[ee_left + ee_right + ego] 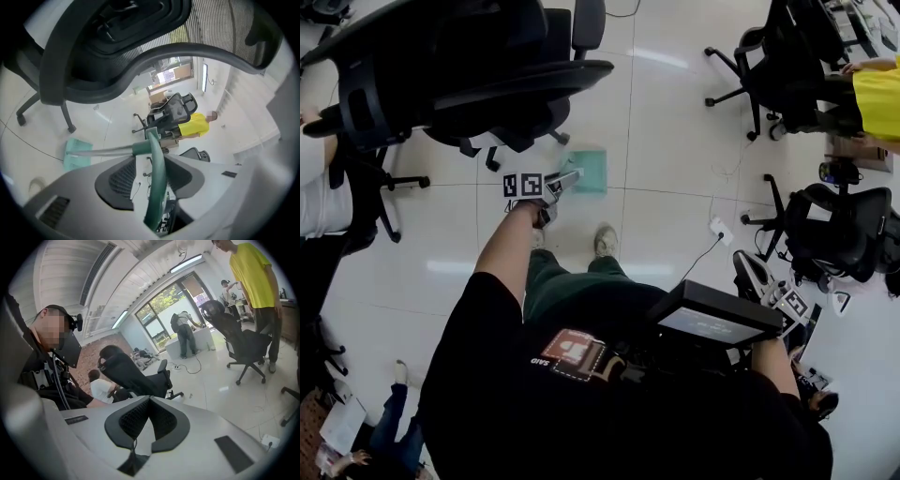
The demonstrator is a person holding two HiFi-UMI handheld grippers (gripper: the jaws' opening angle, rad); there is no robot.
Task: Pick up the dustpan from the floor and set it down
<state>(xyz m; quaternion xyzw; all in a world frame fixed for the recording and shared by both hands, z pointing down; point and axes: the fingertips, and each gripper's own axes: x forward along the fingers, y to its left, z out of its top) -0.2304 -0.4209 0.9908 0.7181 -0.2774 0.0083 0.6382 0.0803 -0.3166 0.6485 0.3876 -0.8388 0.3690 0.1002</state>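
A teal dustpan (589, 172) stands on the white tiled floor just ahead of my feet. In the left gripper view its pan (77, 153) lies at the left, and a metal shaft (112, 151) runs from it to the green loop handle (157, 187). My left gripper (570, 177) reaches down to it. The handle passes between the jaws of the left gripper (152, 164), with a gap showing on the left side, so it is open. My right gripper (757, 274) hangs at my right side, away from the dustpan. Seen in its own view, the right gripper (150, 399) is shut and empty.
A large black office chair (459, 75) looms close over the left gripper and fills the top of its view (140, 61). More chairs (848, 230) stand at the right. A person in yellow (877, 98) is at the far right. A power strip (719, 230) and cable lie on the floor.
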